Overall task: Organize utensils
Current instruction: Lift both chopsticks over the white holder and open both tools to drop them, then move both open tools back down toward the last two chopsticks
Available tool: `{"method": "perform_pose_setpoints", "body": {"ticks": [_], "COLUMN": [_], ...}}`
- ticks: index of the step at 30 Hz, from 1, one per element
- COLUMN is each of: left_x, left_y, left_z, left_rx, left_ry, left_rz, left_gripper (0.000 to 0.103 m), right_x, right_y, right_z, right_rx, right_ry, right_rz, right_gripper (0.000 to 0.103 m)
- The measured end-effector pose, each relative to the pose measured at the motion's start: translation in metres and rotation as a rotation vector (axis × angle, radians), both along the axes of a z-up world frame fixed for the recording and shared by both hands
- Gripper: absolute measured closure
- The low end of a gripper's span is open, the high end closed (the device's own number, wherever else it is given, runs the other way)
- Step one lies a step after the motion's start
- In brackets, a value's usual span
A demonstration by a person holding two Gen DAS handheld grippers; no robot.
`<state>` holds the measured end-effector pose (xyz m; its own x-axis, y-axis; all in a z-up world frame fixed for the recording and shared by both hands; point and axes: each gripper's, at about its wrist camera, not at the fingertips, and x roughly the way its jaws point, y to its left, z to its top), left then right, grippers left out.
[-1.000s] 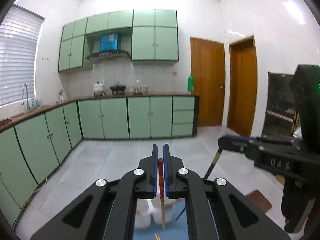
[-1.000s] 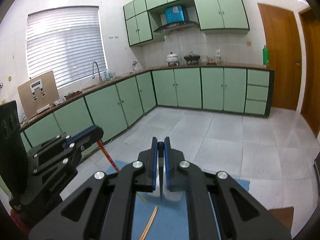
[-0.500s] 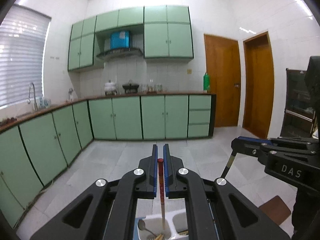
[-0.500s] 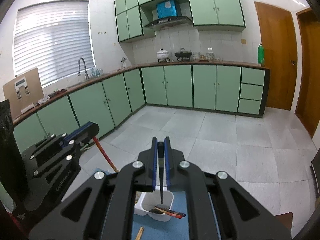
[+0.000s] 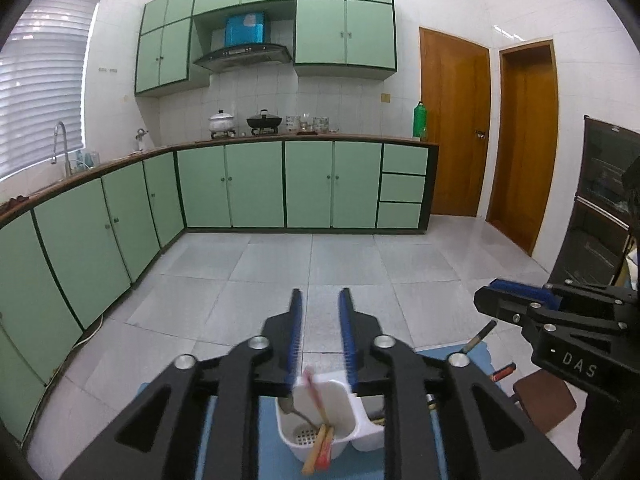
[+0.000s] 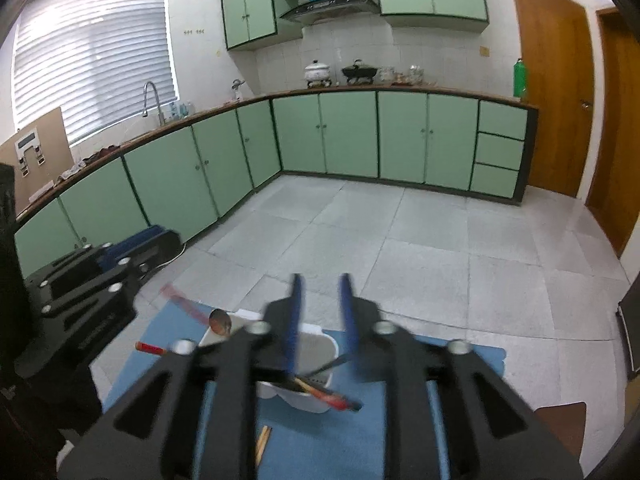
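Note:
A white two-compartment utensil holder (image 5: 340, 394) (image 6: 324, 346) stands on a blue mat (image 5: 276, 452) (image 6: 360, 432). My left gripper (image 5: 321, 304) is open above its left compartment, where a blurred red chopstick (image 5: 314, 392) drops among a spoon (image 5: 294, 408) and wooden chopsticks (image 5: 320, 442). My right gripper (image 6: 321, 286) is open above the right compartment, which holds a dark chopstick (image 6: 326, 366) and red-tipped chopsticks (image 6: 332, 396). The spoon's bowl (image 6: 220, 322) sticks up in the right wrist view. Each gripper also shows in the other's view, the right one (image 5: 552, 320) and the left one (image 6: 92, 280).
A loose wooden chopstick (image 6: 262, 442) lies on the mat in front of the holder. A brown stool or table corner (image 5: 544, 398) (image 6: 560, 420) sits to the right. Green cabinets (image 5: 256, 184) line the far wall and the left side. The tiled floor (image 5: 320, 264) lies beyond the mat.
Both grippers have opened and let go of their chopsticks, which now fall or rest in the holder. Both views have tilted down, so the holder shows more fully.

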<state>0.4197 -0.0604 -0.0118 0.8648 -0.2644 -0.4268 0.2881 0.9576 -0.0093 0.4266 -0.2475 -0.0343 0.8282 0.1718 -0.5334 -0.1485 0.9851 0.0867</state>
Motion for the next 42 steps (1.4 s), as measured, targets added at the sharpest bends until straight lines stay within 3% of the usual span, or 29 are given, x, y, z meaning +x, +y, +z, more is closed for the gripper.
{"method": "perform_pose_setpoints", "body": {"ticks": [3,5,9,13,17,21,27,34,42], "left_x": [-0.014,-0.031,-0.070,-0.112,-0.149,-0.176,-0.203,-0.220,-0.225], "left_y": [0.008,0.014,0.025,0.035,0.043,0.049,0.054,0.059,0.073], "left_z": [0.009,0.013,0.015,-0.001,-0.035,-0.074,-0.133,-0.177,-0.207], "left_rx": [-0.018,-0.029,-0.031,-0.047,-0.021,0.002,0.046,0.080,0.121], "left_ry": [-0.013,-0.023,-0.060,-0.057,-0.018,0.038,0.135,0.199,0.293], "left_rz": [0.008,0.014,0.036,0.052,0.082,0.100,0.108,0.114,0.141], "left_gripper": [0.063,0.057,0.037,0.026,0.020,0.018,0.018,0.018,0.018], "right_x": [-0.016,-0.030,-0.074,-0.115,-0.151,-0.183,-0.209,-0.223,-0.232], "right_y": [-0.005,-0.010,-0.019,-0.027,-0.028,-0.026,-0.005,0.027,0.046], "right_z": [0.007,0.009,0.006,-0.013,-0.047,-0.079,-0.129,-0.172,-0.209], "right_rx": [-0.016,-0.028,-0.049,-0.049,-0.026,0.012,-0.025,-0.039,-0.042], "right_ry": [-0.029,-0.050,-0.097,-0.115,-0.071,-0.027,0.051,0.115,0.212], "right_rz": [-0.031,-0.054,-0.083,-0.106,-0.119,-0.128,-0.122,-0.090,-0.075], "right_gripper": [0.060,0.046,0.030,0.015,0.008,0.006,0.006,0.006,0.006]}}
